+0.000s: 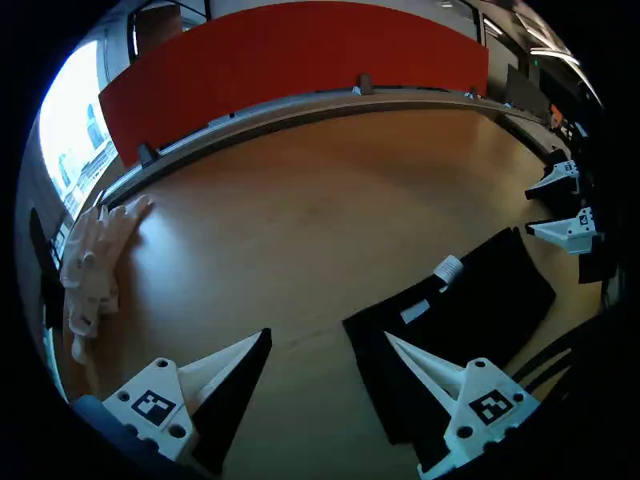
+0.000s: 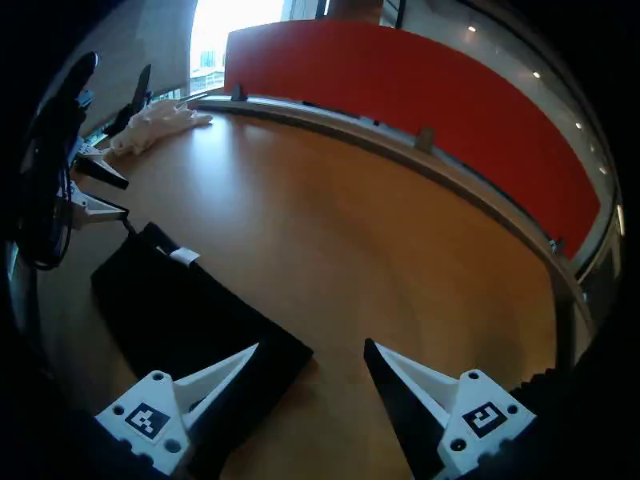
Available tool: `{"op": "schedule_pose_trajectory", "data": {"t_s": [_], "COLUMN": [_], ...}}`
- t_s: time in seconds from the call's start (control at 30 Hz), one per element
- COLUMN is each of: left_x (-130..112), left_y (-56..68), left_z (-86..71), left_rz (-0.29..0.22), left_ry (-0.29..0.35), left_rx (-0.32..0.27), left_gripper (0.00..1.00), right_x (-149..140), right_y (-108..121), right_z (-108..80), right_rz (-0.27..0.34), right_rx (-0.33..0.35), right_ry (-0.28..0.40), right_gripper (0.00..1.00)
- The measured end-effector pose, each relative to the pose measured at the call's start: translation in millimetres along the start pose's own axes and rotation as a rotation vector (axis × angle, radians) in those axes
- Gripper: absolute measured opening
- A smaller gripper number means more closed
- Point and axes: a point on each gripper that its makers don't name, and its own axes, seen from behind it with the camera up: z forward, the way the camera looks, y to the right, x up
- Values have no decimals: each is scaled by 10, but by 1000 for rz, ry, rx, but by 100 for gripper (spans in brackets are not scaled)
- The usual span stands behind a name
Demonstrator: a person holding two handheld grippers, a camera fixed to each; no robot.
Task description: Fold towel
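Left hand-held gripper (image 1: 328,332): jaws spread wide, nothing between them; its right finger hangs over the near end of the towel (image 1: 480,312), its left finger over bare surface (image 1: 320,208).

Right hand-held gripper (image 2: 312,344): jaws likewise spread wide and empty; the towel starts under its left finger and runs away ahead-left.

The towel is a dark, narrow rectangle lying flat on the surface between the two hand-held grippers, one at each short end.

Task status, as a judgement: no corner or edge is gripped or lifted; whether the narrow shape already contains a fold cannot be told; gripping an end and carrying it over remain to be done.

Differences between views: the left gripper view shows two pale tags (image 1: 448,269) on the towel's top face; the right gripper view resolves one tag, and shows the left hand-held gripper's fingertips just beside the towel's far corner.

Farther out: a white cloth (image 1: 92,264) lies well apart from the towel; a red panel (image 1: 296,72) borders the surface's far edge.
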Motion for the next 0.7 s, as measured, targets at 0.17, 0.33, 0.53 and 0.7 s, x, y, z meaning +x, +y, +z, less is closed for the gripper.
{"op": "schedule_pose_trajectory", "data": {"t_s": [0.17,0.33,0.53,0.7], "left_x": [15,8,-67,-173], "left_y": [1,17,56,111], "left_z": [-39,-94,-139,-188], "left_rz": [9,6,6,1], "left_ry": [6,11,6,-1], "left_rx": [3,-1,-6,-14], "left_gripper": [93,93,93,93], "right_x": [1,-11,-58,-143], "right_y": [-34,-80,-142,-208], "right_z": [-50,-101,-164,-225], "right_rz": [-3,-3,0,3], "right_rx": [-1,1,6,10], "right_ry": [5,8,7,3], "right_gripper": [92,92,92,92]}}
